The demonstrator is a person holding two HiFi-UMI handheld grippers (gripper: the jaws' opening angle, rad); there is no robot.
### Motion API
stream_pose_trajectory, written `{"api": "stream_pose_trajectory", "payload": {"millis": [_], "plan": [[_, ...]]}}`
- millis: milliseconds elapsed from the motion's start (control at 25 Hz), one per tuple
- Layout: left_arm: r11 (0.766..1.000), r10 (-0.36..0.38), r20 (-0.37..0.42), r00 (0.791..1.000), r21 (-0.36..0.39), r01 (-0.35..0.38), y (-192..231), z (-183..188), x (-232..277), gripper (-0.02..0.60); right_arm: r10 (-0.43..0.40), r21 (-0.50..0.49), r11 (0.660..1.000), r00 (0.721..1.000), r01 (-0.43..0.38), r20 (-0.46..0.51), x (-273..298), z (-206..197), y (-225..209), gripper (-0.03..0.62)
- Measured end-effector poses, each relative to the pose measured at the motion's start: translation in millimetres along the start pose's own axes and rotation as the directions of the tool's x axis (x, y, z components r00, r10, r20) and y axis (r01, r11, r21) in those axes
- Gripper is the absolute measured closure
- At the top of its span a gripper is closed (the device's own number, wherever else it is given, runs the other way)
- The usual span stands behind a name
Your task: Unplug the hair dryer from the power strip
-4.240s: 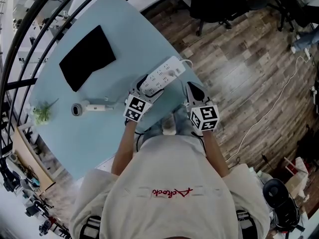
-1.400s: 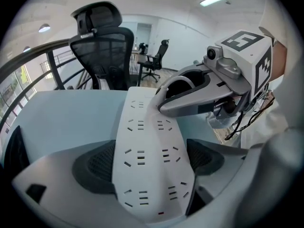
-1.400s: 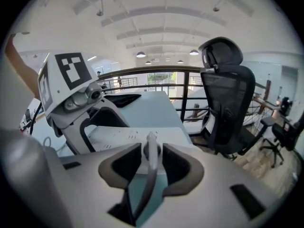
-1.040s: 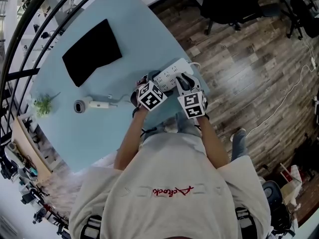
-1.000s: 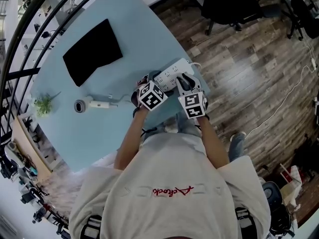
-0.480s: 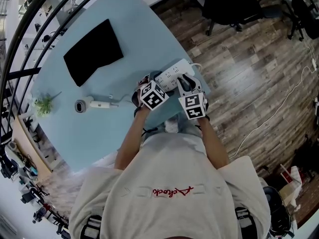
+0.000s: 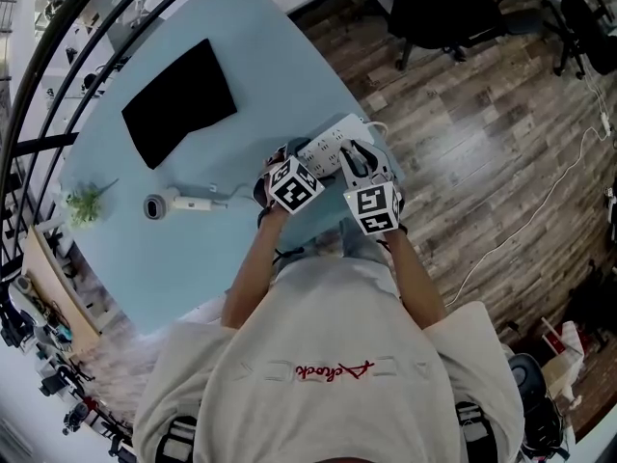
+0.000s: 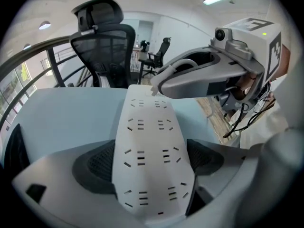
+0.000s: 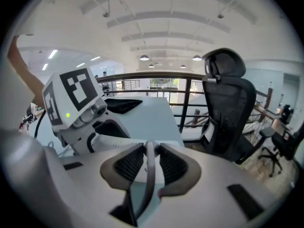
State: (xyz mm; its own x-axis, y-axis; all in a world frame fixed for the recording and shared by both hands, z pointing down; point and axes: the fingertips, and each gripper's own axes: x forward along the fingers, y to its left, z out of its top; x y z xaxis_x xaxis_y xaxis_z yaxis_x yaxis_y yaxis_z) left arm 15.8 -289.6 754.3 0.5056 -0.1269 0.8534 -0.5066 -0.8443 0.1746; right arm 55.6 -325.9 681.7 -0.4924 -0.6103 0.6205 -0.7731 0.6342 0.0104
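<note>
The white power strip (image 7: 333, 141) lies near the right edge of the light blue table (image 7: 251, 56). My left gripper (image 7: 281, 160) is shut on its near end; in the left gripper view both pads press the sides of the strip (image 8: 147, 141). My right gripper (image 7: 355, 152) reaches over the strip from the right and is shut on a thin grey cord (image 9: 148, 175), which runs down between its pads. The plug itself is hidden. The hair dryer (image 7: 154, 205) lies on the table to the left, apart from both grippers, with its white handle pointing toward the strip.
A black mat (image 7: 178, 99) lies at the back of the table and a small green plant (image 7: 82, 208) sits at its left edge. The table ends just right of the strip, above wood floor (image 7: 482, 133). A black office chair (image 7: 439, 8) stands beyond.
Since the earliest frame my right gripper has come from beside the table's edge onto the strip. Over the last second both grippers stay put, and only the right one has rolled slightly.
</note>
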Motion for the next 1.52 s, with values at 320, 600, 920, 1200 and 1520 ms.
{"api": "stream_pose_trajectory", "payload": {"millis": [320, 600, 920, 1200, 1520], "plan": [[0.999, 0.041, 0.122, 0.992, 0.022, -0.044, -1, 10, -16, 0.144, -0.007, 0.042, 0.999, 1.000, 0.007, -0.011, -5, -13, -3, 0.477], [0.989, 0.146, 0.287, 0.947, -0.053, -0.136, 11, 24, -57, 0.150, -0.008, 0.080, 0.997, 1.000, 0.008, 0.000, -9, -13, -4, 0.477], [0.974, 0.221, 0.357, 0.907, -0.118, -0.191, 4, 21, -72, 0.503, -0.003, 0.089, 0.996, 1.000, 0.001, 0.020, -20, -12, -3, 0.479], [0.963, 0.251, 0.394, 0.884, -0.190, -0.189, -9, 21, -80, 0.565, 0.011, 0.116, 0.993, 0.998, -0.019, 0.069, -28, -7, -1, 0.478], [0.948, 0.294, 0.480, 0.827, -0.259, -0.187, -23, 42, -108, 0.575, 0.015, 0.105, 0.994, 0.987, -0.033, 0.160, -54, 14, -1, 0.478]]}}
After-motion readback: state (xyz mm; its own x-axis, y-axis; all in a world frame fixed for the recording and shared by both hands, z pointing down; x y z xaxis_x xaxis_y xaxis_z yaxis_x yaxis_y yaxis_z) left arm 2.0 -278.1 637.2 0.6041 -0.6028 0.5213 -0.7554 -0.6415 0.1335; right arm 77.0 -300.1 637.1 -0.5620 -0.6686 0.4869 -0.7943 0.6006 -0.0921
